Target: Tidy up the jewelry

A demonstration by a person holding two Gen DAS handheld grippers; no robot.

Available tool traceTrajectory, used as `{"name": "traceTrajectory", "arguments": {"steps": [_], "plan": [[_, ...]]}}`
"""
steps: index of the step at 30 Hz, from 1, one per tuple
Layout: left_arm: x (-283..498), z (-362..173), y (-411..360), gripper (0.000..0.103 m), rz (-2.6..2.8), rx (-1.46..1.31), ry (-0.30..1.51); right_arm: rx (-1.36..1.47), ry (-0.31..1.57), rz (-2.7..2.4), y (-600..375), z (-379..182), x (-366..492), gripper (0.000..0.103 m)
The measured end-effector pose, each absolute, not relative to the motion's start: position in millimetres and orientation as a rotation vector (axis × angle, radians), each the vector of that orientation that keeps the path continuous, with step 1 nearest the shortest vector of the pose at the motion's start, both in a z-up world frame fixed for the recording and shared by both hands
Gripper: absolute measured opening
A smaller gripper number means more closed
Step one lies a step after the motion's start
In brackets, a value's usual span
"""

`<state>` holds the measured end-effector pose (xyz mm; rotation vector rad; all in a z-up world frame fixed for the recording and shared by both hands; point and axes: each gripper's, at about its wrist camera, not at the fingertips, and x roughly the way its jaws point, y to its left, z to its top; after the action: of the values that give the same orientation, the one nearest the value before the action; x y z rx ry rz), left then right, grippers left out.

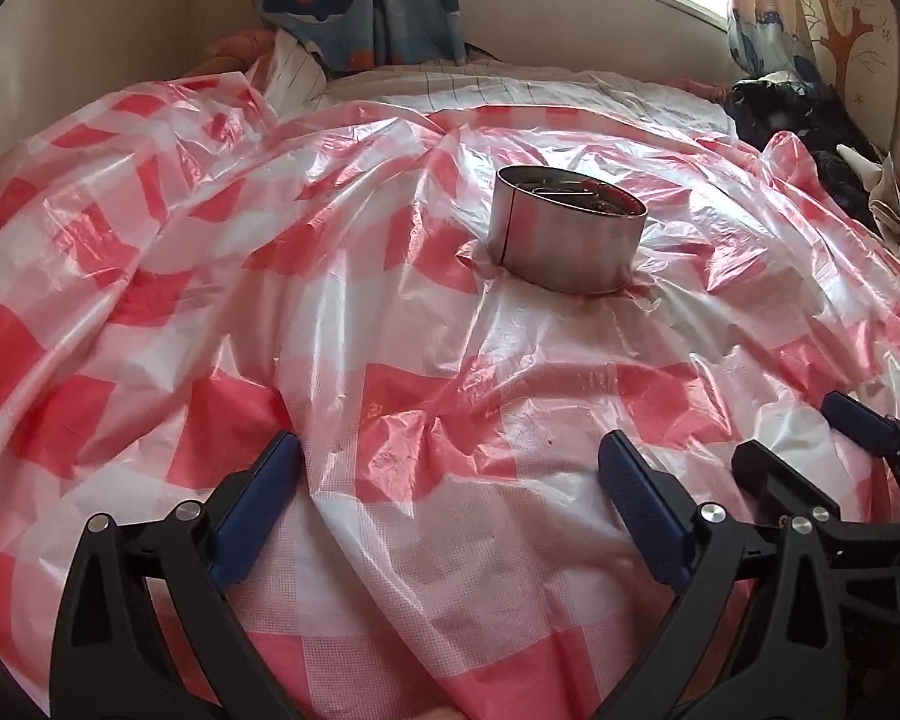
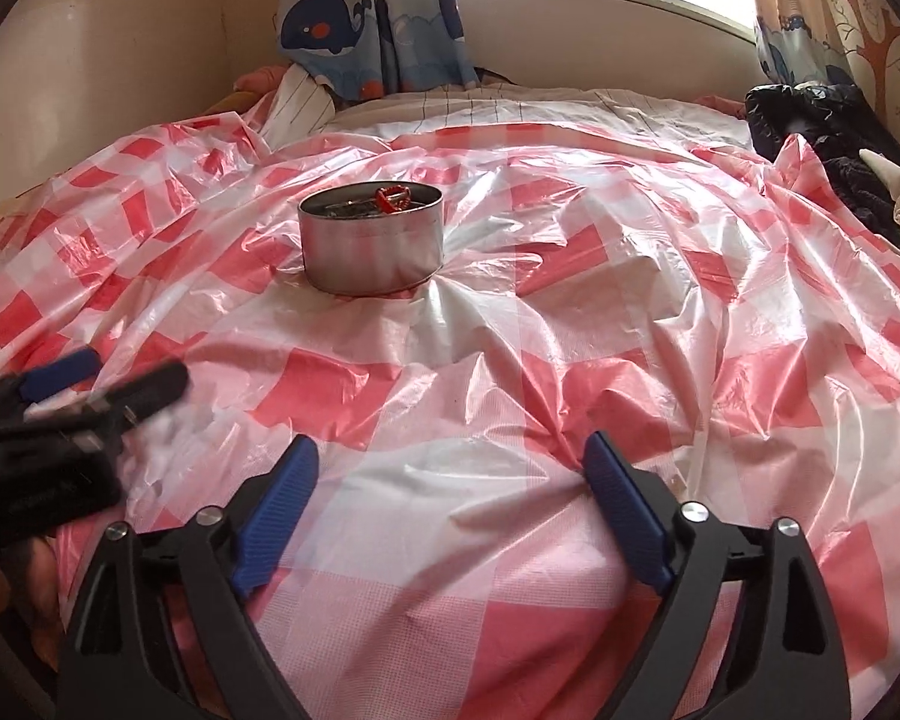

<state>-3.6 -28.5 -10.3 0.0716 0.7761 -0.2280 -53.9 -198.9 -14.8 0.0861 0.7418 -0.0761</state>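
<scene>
A round silver metal tin (image 1: pixel 567 237) stands on the red-and-white checked plastic sheet (image 1: pixel 390 324) over the bed. It also shows in the right wrist view (image 2: pixel 371 243), with a red piece of jewelry (image 2: pixel 393 198) and thin metal pieces inside it. My left gripper (image 1: pixel 450 450) is open and empty, low over the sheet, well short of the tin. My right gripper (image 2: pixel 453 450) is open and empty, also well short of the tin. The right gripper (image 1: pixel 810 426) shows at the right edge of the left wrist view; the left gripper (image 2: pixel 102 375) shows blurred at the left of the right wrist view.
A dark pile of clothes (image 2: pixel 822 138) lies at the far right of the bed. Whale-print curtains (image 2: pixel 378 18) hang under the window at the back. A striped bedsheet (image 2: pixel 510 105) shows beyond the plastic sheet. A wall (image 2: pixel 120 60) bounds the left side.
</scene>
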Motion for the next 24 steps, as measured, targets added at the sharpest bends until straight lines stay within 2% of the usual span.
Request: {"name": "traceTrajectory", "arguments": {"steps": [5, 18, 24], "plan": [[-2.6, -13.0, -22.1, 0.095, -0.245, 0.035, 0.789, 0.091, 0.719, -0.084, -196.4, -14.3, -57.4, 0.096], [-5.4, -12.5, -19.7, 0.095, -0.22, 0.026, 0.774, 0.026, 0.684, -0.17, -198.9, -3.8, -60.2, 0.095], [-4.4, -13.4, -22.7, 0.095, -0.209, 0.045, 0.778, 0.047, 0.745, -0.16, -202.5, -15.4, -50.8, 0.096]]}}
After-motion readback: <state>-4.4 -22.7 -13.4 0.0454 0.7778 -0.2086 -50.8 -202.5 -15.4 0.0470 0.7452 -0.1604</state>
